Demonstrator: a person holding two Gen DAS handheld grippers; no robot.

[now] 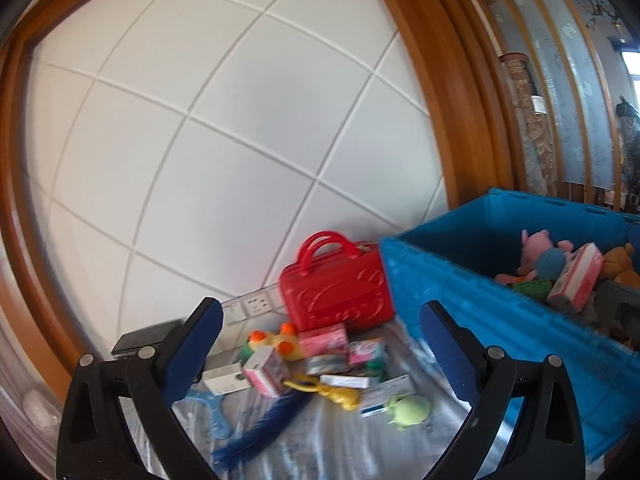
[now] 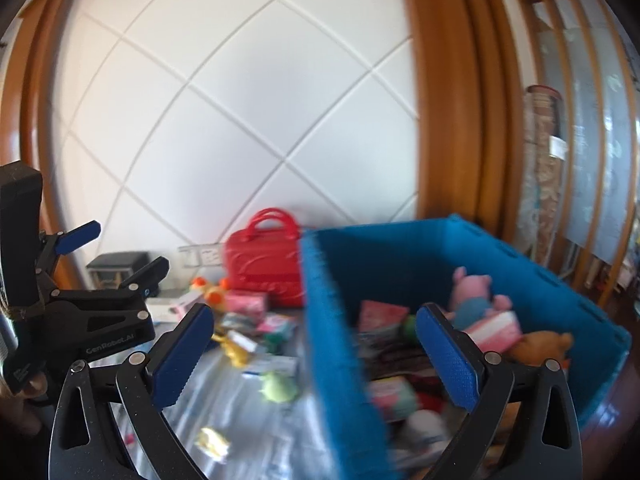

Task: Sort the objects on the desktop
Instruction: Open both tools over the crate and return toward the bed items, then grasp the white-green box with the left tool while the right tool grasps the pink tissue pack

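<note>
The blue bin (image 1: pixel 500 280) sits at about 3 o'clock in the left wrist view and fills the right half of the right wrist view, already holding a pink pig plush (image 2: pixel 474 292), a pink box (image 1: pixel 576 280) and a brown plush (image 2: pixel 540 344). The rest of the bin's contents are too blurred to name.

Just left of the bin, a red case (image 1: pixel 338 284) stands upright against the white wall (image 1: pixel 200 140). In front of it is the loose pile on the plastic-covered table (image 1: pixel 320 440): a yellow duck toy (image 1: pixel 276 344), a few small pink boxes (image 1: pixel 322 338), a yellow toy (image 1: pixel 340 394), a green plush (image 1: pixel 410 410) and a blue feather (image 1: pixel 260 428) down at 6 o'clock. A light blue plastic piece (image 1: pixel 212 412) lies by the left finger.

The left gripper (image 1: pixel 320 360) hangs over the pile with its fingers spread wide, nothing between them. The right gripper (image 2: pixel 316 360) is spread wide too and empty, straddling the bin's near wall. In the right wrist view the left gripper shows up at 9 o'clock, also wide.

A black box (image 1: pixel 146 338) sits by the wall sockets (image 1: pixel 256 304) at roughly 7 o'clock. Wood trim (image 1: pixel 440 80) frames the wall.
</note>
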